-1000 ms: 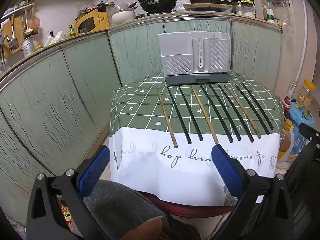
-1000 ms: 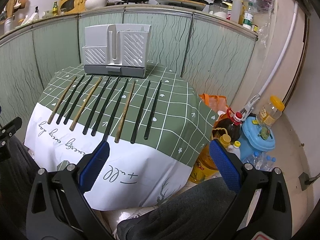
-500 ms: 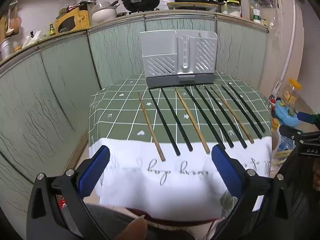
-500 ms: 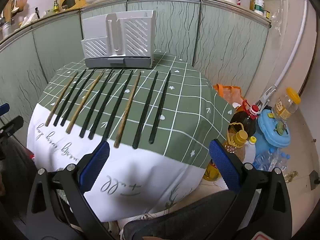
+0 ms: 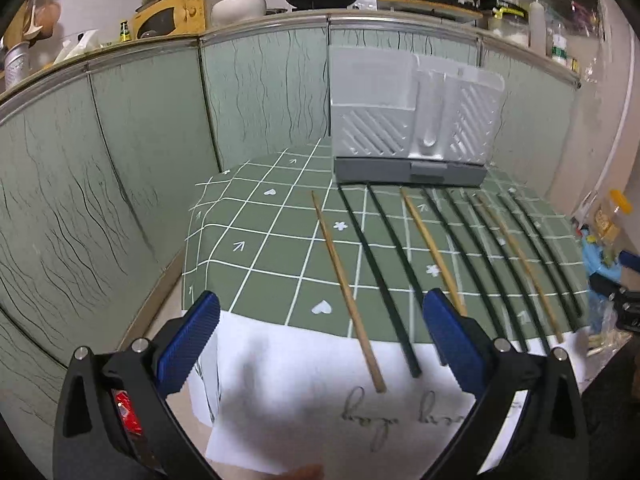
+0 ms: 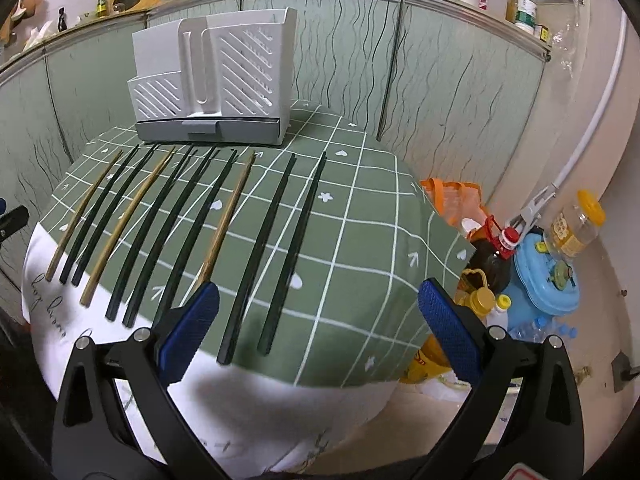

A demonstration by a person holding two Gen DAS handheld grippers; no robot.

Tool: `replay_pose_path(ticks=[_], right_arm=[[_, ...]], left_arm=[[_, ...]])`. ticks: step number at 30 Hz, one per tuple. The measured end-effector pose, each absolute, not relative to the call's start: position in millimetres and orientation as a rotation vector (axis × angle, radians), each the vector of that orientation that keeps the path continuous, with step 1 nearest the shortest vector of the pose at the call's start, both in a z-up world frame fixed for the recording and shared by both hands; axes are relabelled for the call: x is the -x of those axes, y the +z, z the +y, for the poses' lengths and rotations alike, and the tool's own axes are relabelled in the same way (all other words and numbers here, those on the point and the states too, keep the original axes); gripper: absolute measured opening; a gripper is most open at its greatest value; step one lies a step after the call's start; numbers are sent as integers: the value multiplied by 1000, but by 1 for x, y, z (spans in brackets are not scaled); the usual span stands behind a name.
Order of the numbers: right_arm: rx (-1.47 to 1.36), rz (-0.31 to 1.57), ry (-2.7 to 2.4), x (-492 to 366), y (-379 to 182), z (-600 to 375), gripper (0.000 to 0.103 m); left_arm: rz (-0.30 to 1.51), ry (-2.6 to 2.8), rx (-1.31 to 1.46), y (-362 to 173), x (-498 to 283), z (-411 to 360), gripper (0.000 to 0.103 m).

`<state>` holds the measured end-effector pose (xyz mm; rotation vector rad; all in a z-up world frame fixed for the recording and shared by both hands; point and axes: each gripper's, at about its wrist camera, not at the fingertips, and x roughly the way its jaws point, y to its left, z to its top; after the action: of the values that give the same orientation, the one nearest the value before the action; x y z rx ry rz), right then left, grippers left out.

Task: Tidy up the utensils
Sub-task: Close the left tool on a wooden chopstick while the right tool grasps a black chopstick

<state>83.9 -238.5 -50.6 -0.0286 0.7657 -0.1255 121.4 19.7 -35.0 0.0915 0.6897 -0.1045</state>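
Both tongs are spread wide with nothing in them; the left gripper (image 5: pixel 318 338) hangs over the near edge of the table (image 5: pixel 256 240), its pads either side of the leftmost wooden chopstick (image 5: pixel 347 294), while the right gripper (image 6: pixel 318 330) sits over the near right edge, framing the two rightmost dark chopsticks (image 6: pixel 294 250). The chopsticks lie side by side in a row on the green checked tablecloth (image 6: pixel 360 240), mostly dark with a few wooden ones mixed in; the grey utensil holder (image 6: pixel 212 80) stands at the far end, just beyond their tips.
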Motion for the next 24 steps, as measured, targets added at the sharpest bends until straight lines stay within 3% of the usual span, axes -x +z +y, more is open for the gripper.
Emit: replay_pose_path(ticks=[5, 12, 20, 24], right_arm=[[15, 755, -122, -88, -60, -239, 90], [15, 772, -145, -93, -75, -241, 83], [-13, 774, -134, -91, -79, -248, 69], [-17, 786, -113, -93, -82, -246, 57]], left_arm=[[719, -91, -97, -52, -126, 20, 98], [770, -83, -85, -72, -131, 11, 71], [816, -78, -107, -84, -137, -1, 53], [815, -70, -108, -86, -139, -2, 43]])
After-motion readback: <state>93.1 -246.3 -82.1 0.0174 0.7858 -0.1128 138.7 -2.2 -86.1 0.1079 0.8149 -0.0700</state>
